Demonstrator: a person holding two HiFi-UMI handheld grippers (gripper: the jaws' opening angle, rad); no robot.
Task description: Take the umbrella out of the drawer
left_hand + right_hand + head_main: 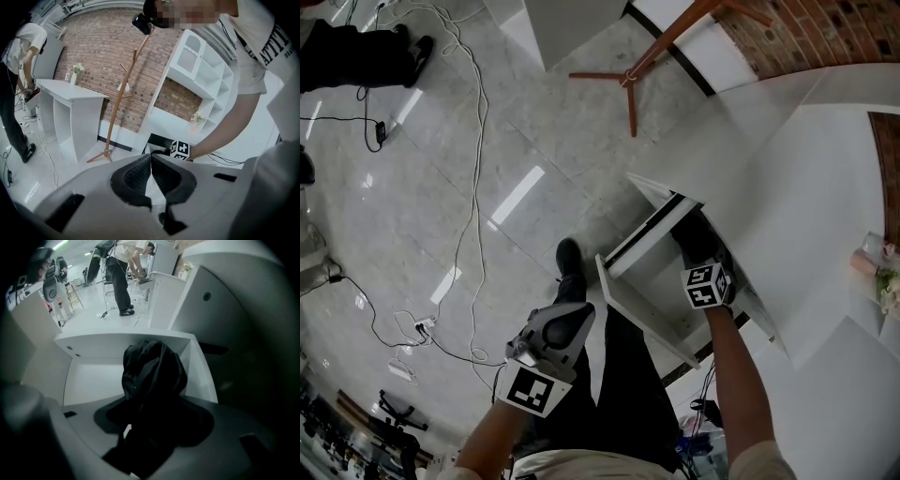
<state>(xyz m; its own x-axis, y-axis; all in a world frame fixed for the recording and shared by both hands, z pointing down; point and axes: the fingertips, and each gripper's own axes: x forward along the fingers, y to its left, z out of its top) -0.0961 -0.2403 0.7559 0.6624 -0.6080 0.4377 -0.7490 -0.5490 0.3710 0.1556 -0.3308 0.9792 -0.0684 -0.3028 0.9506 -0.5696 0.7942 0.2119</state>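
My right gripper (157, 414) clamps umbrella (152, 373) in drawer (93, 380). Fabric grip may slip, or snag wall at 3 o'clock. My left gripper (151, 159) closed, empty.

we are wearing black trousers (628, 394), a black shoe (569, 260) and a white short-sleeved shirt (248, 51) lettered in black. our left gripper (151, 157) is showing a grey-white shell and black ribbed pads (136, 176); it and the right gripper (694, 246) are carrying black-and-white marker cubes (534, 389).

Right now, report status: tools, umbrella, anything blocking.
Left tool shut, empty, outside the drawer. Right tool down in open drawer, jaws around black umbrella, grip unconfirmed. Umbrella not yet out. Nothing seen blocking.
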